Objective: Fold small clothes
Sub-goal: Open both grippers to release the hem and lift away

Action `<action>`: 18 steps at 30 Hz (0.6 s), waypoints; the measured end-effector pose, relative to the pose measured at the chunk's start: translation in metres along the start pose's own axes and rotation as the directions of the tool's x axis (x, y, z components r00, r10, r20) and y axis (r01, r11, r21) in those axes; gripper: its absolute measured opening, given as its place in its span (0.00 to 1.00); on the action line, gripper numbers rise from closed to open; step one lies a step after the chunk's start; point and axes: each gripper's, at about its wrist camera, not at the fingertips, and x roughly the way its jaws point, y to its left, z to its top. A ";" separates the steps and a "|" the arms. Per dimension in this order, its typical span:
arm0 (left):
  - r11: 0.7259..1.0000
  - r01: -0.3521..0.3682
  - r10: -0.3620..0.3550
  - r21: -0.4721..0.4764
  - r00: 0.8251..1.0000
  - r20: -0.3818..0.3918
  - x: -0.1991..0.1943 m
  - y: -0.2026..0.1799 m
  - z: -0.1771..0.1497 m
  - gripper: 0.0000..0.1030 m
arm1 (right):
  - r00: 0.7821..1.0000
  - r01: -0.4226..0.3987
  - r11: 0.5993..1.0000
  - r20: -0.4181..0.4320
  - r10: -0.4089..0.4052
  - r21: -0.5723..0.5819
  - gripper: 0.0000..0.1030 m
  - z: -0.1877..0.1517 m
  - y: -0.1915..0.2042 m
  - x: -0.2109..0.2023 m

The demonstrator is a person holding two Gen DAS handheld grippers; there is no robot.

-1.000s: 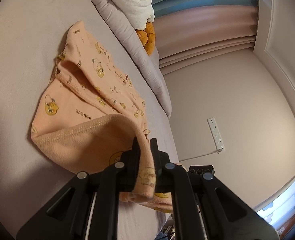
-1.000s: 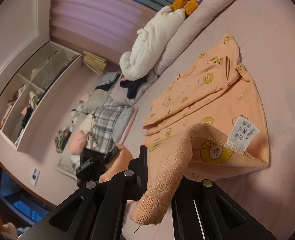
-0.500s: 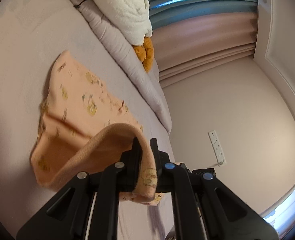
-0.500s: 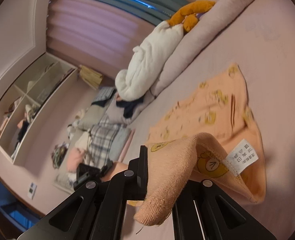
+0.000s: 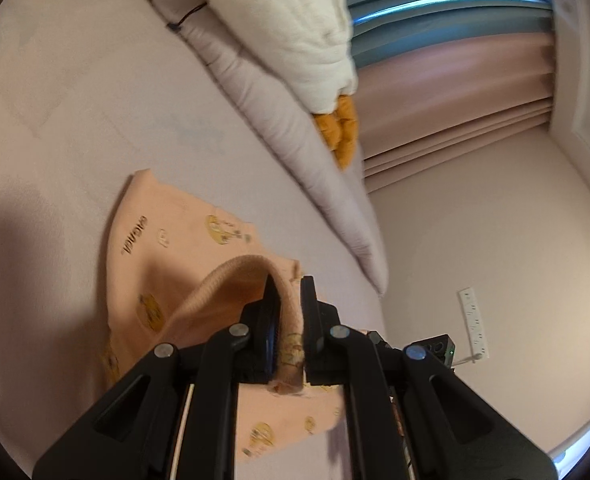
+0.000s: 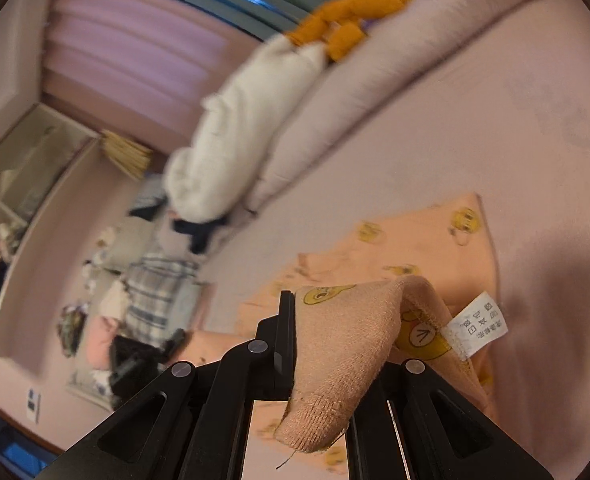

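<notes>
Left gripper [image 5: 288,304]: you are pinching the ribbed hem of the peach garment [image 5: 167,264] between its two fingers, and the cloth is hanging down past the pads.
Right gripper [image 6: 335,332]: you are gripping another stretch of the same hem; the fabric is draping over the right finger and hiding it, so the closure looks tight but you are seeing only the left finger [image 6: 287,320] clearly.
Peach garment [image 6: 415,248]: it is lying partly on the pink bed sheet [image 5: 75,100], with its near edge lifted off the sheet by both grippers and its far part resting flat.
Care label [image 6: 477,324]: it is sticking out from the lifted hem, just beside the right gripper, printed side facing the camera.
White plush toy [image 5: 295,20]: it is lying on the long pillow [image 5: 295,140] at the far edge of the bed, well apart from the garment.
Curtain [image 5: 455,80]: it is hanging behind the pillow.
</notes>
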 end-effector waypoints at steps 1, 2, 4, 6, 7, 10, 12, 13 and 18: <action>1.000 -0.018 0.018 -0.008 1.000 -0.010 0.007 0.005 0.004 0.06 | 1.000 0.004 1.000 -0.015 -0.004 0.010 0.05 0.002 -0.004 0.004; 1.000 -0.026 0.025 -0.016 1.000 -0.015 0.011 0.008 0.006 0.06 | 1.000 0.006 1.000 -0.030 -0.005 0.024 0.05 0.003 -0.009 0.008; 0.998 -0.046 0.045 -0.044 0.999 -0.025 0.022 0.017 0.012 0.06 | 0.999 0.000 0.998 -0.051 0.003 0.058 0.05 0.007 -0.016 0.013; 0.994 -0.069 0.066 -0.088 0.997 -0.029 0.032 0.027 0.021 0.06 | 0.998 -0.008 0.994 -0.063 0.014 0.109 0.05 0.012 -0.026 0.018; 0.990 -0.079 0.076 -0.117 0.997 -0.028 0.036 0.031 0.024 0.06 | 0.997 -0.012 0.988 -0.070 0.023 0.152 0.05 0.015 -0.032 0.022; 0.943 -0.070 0.074 -0.327 0.997 -0.003 0.046 0.059 0.039 0.07 | 0.996 -0.036 0.950 -0.062 0.058 0.311 0.05 0.028 -0.054 0.029; 0.915 -0.057 0.075 -0.400 0.997 0.029 0.048 0.070 0.049 0.12 | 0.997 -0.057 0.910 -0.022 0.073 0.410 0.09 0.035 -0.069 0.029; 0.915 -0.054 0.076 -0.400 0.996 0.039 0.047 0.070 0.052 0.13 | 0.997 -0.071 0.898 0.002 0.078 0.434 0.20 0.037 -0.073 0.028; 0.936 -0.105 0.138 -0.336 0.988 0.076 0.030 0.059 0.069 0.43 | 0.990 -0.082 0.884 0.138 0.021 0.460 0.54 0.047 -0.084 -0.003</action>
